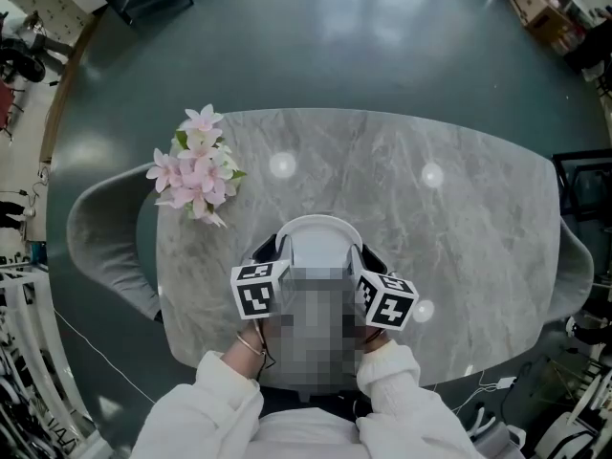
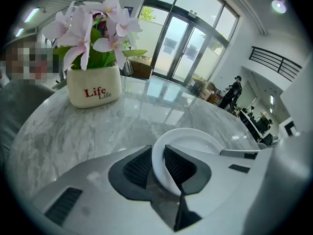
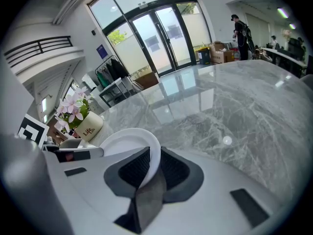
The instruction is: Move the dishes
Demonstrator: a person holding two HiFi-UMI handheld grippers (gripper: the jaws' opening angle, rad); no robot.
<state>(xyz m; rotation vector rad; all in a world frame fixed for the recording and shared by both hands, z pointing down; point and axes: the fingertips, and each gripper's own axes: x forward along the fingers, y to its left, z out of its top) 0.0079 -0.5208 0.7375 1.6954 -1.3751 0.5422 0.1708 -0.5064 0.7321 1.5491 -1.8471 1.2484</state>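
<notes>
A white plate (image 1: 316, 239) is held level over the near part of the grey marble table (image 1: 459, 218), just in front of the person. My left gripper (image 2: 157, 166) is shut on the plate (image 2: 188, 146) at its left rim. My right gripper (image 3: 152, 168) is shut on the same plate (image 3: 126, 142) at its right rim. In the head view the marker cubes of the left gripper (image 1: 259, 290) and right gripper (image 1: 386, 299) flank the plate; the jaws themselves are hidden there under a blurred patch.
A white pot of pink flowers (image 1: 196, 165) stands on the table's far left, seen in the left gripper view as the flower pot (image 2: 93, 84). Grey chairs (image 1: 105, 237) sit at both table ends. People stand far off by glass doors (image 3: 161, 38).
</notes>
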